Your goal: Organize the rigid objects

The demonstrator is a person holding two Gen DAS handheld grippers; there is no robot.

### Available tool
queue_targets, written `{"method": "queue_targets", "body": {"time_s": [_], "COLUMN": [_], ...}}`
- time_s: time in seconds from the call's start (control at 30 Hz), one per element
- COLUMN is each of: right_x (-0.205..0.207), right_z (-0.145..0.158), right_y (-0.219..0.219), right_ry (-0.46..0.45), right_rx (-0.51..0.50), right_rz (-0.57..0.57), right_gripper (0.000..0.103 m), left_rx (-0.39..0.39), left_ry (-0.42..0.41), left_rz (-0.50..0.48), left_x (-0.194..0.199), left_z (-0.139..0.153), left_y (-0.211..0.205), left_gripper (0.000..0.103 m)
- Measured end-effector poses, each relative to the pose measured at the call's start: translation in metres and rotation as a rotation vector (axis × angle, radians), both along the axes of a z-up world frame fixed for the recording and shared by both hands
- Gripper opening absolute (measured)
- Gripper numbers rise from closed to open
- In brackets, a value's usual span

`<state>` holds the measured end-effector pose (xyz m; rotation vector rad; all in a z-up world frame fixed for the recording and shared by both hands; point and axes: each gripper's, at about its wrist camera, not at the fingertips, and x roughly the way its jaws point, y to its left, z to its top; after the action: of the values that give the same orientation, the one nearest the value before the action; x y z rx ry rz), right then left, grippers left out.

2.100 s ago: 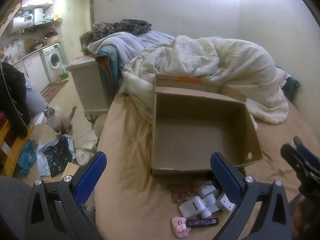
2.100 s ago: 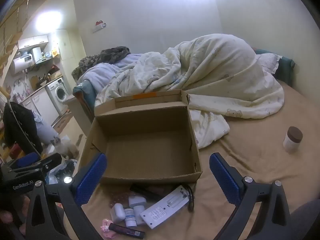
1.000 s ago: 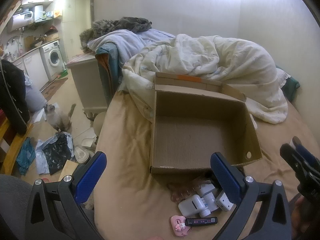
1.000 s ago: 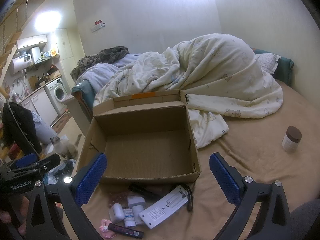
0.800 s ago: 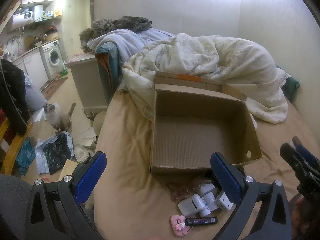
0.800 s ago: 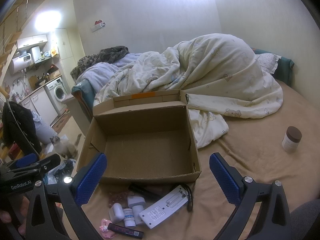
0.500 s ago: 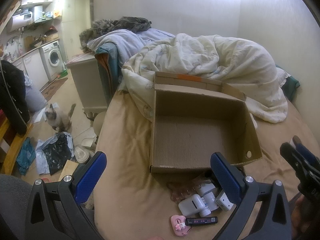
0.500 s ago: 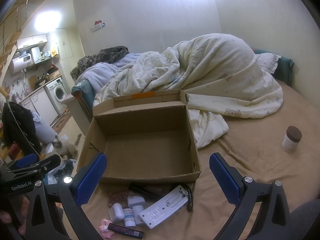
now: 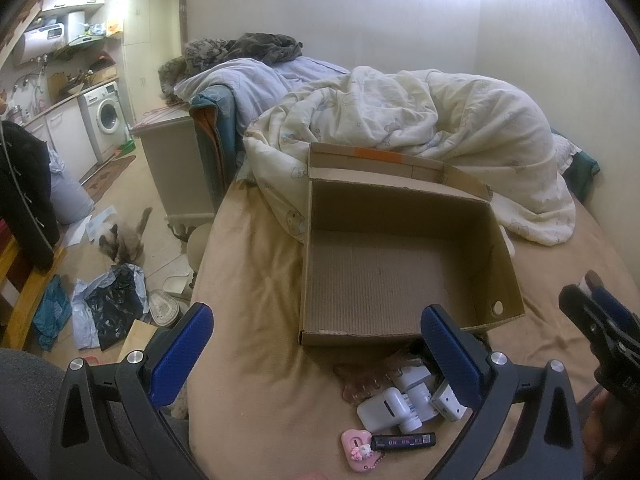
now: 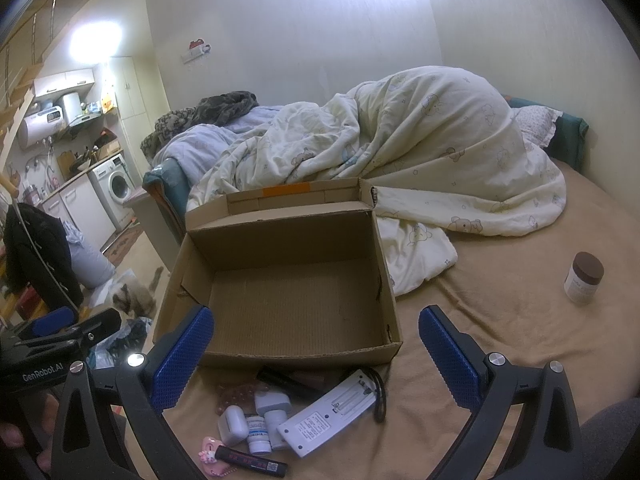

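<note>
An empty cardboard box [image 9: 396, 268] [image 10: 288, 292] stands open on the tan bed. In front of its near wall lies a small pile: a white remote-like device [image 10: 332, 414], a white case [image 9: 382, 408] [image 10: 232, 426], a small white bottle [image 10: 258, 438], a black tube [image 9: 402, 441] [image 10: 252, 460] and a pink charm [image 9: 359, 444]. A brown-lidded jar [image 10: 583, 277] stands apart on the bed at the right. My left gripper [image 9: 316, 344] hovers open above the pile. Beside it, my right gripper [image 10: 316, 344] is open too and holds nothing.
A crumpled cream duvet [image 9: 420, 136] [image 10: 400, 160] lies behind the box. The bed's left edge drops to a floor with a cat [image 9: 122, 236], bags [image 9: 108, 300] and a bedside cabinet [image 9: 176, 168]. A kitchen corner with a washing machine [image 9: 106, 116] is far left.
Both grippers stay almost still and open. On the floor the cat has shifted a little.
</note>
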<state>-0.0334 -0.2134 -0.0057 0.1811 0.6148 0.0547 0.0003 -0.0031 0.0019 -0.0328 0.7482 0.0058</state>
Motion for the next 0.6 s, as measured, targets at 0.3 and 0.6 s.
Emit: {"method": "queue_targets", "body": {"time_s": [0.3, 0.6], "right_x": [-0.003, 0.000], "right_z": [0.000, -0.006], "right_y": [-0.002, -0.006], "right_ry": [0.001, 0.006], "right_rx": [-0.011, -0.007], "right_rz": [0.000, -0.015], "right_gripper": [0.103, 0.103], "left_rx": [0.001, 0.006], "left_ry": [0.009, 0.013], "left_rz": [-0.007, -0.010], "left_x": [0.001, 0.000], "left_z": [-0.009, -0.011], "left_y": [-0.001, -0.001], "left_gripper": [0.103, 0.103]}}
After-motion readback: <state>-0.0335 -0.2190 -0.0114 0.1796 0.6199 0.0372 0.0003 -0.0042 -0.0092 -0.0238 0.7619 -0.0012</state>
